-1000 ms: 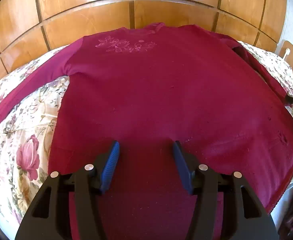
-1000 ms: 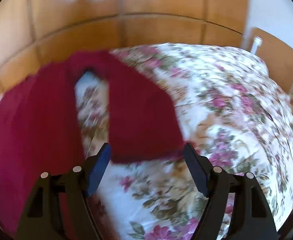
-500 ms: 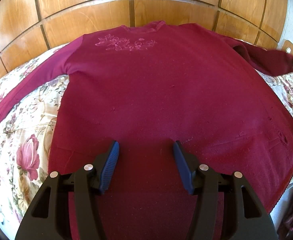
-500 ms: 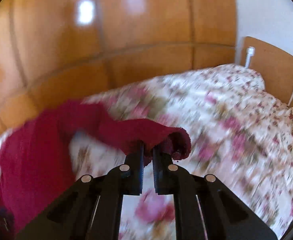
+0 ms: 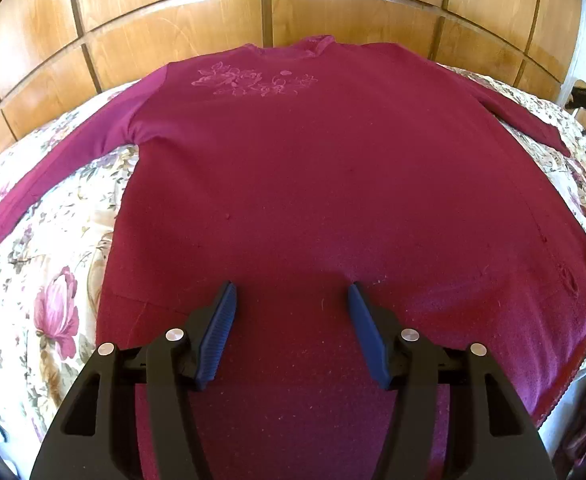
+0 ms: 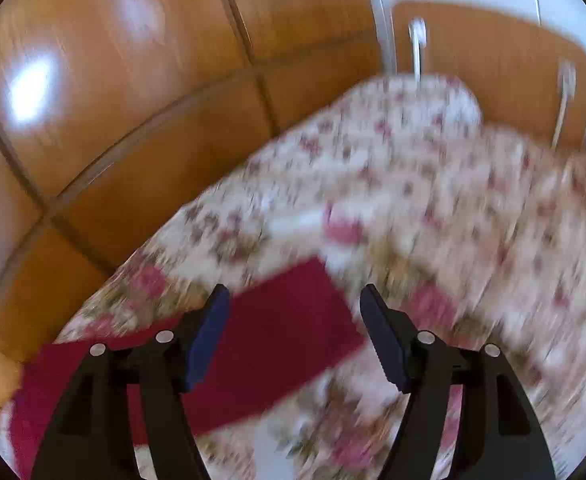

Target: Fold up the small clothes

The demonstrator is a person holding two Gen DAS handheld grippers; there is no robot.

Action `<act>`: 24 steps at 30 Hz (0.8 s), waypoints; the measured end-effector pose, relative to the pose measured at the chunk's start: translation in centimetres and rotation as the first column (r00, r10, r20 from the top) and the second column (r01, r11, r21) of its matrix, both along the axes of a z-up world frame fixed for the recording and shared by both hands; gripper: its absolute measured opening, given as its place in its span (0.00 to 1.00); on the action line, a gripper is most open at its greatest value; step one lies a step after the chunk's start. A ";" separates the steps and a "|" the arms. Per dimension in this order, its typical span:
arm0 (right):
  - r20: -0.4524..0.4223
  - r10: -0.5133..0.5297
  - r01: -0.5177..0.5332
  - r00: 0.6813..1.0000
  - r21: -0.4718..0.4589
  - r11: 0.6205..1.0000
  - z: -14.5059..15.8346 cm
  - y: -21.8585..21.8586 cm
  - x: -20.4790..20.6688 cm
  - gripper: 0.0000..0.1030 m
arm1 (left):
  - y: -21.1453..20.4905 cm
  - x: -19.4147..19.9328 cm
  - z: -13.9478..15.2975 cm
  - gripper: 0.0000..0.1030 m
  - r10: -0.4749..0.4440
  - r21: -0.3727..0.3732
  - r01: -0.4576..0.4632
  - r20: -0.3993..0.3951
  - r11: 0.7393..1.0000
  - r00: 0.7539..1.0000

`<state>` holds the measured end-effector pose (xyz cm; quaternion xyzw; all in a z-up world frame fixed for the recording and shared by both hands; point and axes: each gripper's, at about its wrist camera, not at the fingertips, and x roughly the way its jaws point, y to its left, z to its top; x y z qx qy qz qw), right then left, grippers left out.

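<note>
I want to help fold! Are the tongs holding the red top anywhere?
No. Both the left tongs and right tongs are open, above the maroon top; nothing is held.

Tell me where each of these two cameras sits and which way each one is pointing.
Left wrist: sits on the left gripper, low over the hem of the maroon top, looking along it toward the collar and wooden panels; its two open fingers show.
Right wrist: sits on the right gripper, above the sleeve end on the floral bedspread, facing the headboard; blurred, open fingers show.
Shared: the same top, bedspread and wooden panels.
</note>
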<state>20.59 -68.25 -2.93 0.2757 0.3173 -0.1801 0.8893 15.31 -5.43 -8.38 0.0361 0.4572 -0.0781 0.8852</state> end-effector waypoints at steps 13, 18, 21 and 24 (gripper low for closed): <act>-0.084 0.070 -0.052 0.994 0.199 0.979 -7.0 2.1 2.1 0.05 | 0.4 -0.4 0.3 0.56 -0.008 -0.011 0.008 -0.017 1.000 1.000; -0.153 -0.034 0.032 0.988 -0.021 0.999 -5.5 -0.2 1.9 0.05 | 1.0 -1.1 0.5 0.56 -0.022 -0.028 0.021 -0.034 0.999 0.999; -0.160 0.002 -0.007 0.987 -0.029 1.000 -5.5 0.1 1.6 0.09 | 1.9 -1.6 0.9 0.56 -0.016 -0.050 0.013 -0.047 0.999 0.999; -0.121 0.052 -0.055 0.991 -0.023 0.998 -4.9 1.2 -0.1 0.38 | 3.5 -2.6 1.5 0.56 0.019 -0.084 -0.023 -0.054 0.996 0.998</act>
